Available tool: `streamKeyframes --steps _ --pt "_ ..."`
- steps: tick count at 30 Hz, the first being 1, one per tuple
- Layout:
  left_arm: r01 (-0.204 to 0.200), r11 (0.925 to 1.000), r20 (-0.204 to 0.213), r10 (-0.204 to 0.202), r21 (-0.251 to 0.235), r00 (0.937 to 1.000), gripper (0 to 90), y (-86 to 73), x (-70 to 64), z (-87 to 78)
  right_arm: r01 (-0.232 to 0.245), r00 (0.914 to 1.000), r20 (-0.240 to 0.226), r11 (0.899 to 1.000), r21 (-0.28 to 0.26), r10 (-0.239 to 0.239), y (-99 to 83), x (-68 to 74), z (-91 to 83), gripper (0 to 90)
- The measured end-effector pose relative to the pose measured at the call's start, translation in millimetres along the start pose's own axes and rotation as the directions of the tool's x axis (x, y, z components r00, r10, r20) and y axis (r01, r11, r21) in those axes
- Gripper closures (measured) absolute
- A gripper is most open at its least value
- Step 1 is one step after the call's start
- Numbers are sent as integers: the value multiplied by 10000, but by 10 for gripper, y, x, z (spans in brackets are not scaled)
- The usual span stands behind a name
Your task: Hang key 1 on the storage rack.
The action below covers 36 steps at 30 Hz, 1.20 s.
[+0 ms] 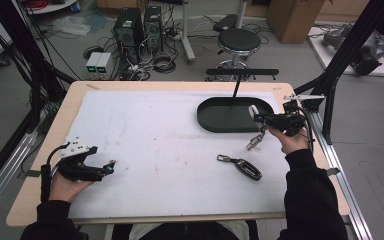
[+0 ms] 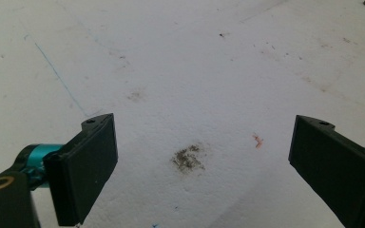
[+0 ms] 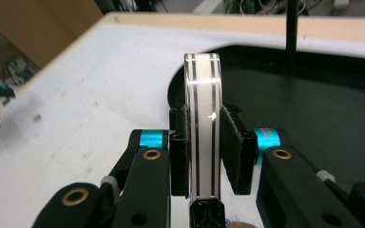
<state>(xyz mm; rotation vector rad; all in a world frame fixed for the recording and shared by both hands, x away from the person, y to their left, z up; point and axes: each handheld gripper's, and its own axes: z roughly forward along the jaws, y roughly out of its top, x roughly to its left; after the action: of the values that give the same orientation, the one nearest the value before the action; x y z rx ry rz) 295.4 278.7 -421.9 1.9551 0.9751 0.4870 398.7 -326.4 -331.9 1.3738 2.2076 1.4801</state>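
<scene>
Key fob [image 3: 202, 128] in right claw [image 3: 203, 142] – glossy white plastic, black stripes. Claw pads [image 3: 235, 147] matt black. Desk [image 1: 55, 130] pale wood at edge, cover [image 2: 180, 71] white, rough-grained, stained. Stand base [image 1: 220, 117] – matt black. Second fob [image 1: 247, 168] dark, slightly shiny.

Even, soft overhead light, faint shadows; near tool parts and the right view's background are blurred.

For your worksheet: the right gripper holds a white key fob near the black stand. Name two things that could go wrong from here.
1. The right gripper pinches the white key fob by its thin edges, so it may twist or slip out.
2. Its metal clip dangles loose and could snag the black stand or miss the crossbar.
</scene>
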Motion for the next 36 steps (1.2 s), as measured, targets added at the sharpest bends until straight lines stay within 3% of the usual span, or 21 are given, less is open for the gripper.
streamKeyframes --steps 8,17,26,36 --pt "36 10000 -45 -36 -10 10000 95 -1 1 5 -84 9999 137 9991 -414 90 186 65 -57 750" --pt "-11 10000 -34 11 -4 10000 95 -1 18 4 -238 9997 -17 9980 -591 238 376 117 51 749" --pt "22 10000 -41 -22 -75 10000 95 1 23 -5 17 9994 343 9963 -855 13 693 219 116 750" --pt "72 9998 -21 -73 -166 10000 95 0 32 -8 289 9992 307 9950 -961 -261 1020 283 248 749"
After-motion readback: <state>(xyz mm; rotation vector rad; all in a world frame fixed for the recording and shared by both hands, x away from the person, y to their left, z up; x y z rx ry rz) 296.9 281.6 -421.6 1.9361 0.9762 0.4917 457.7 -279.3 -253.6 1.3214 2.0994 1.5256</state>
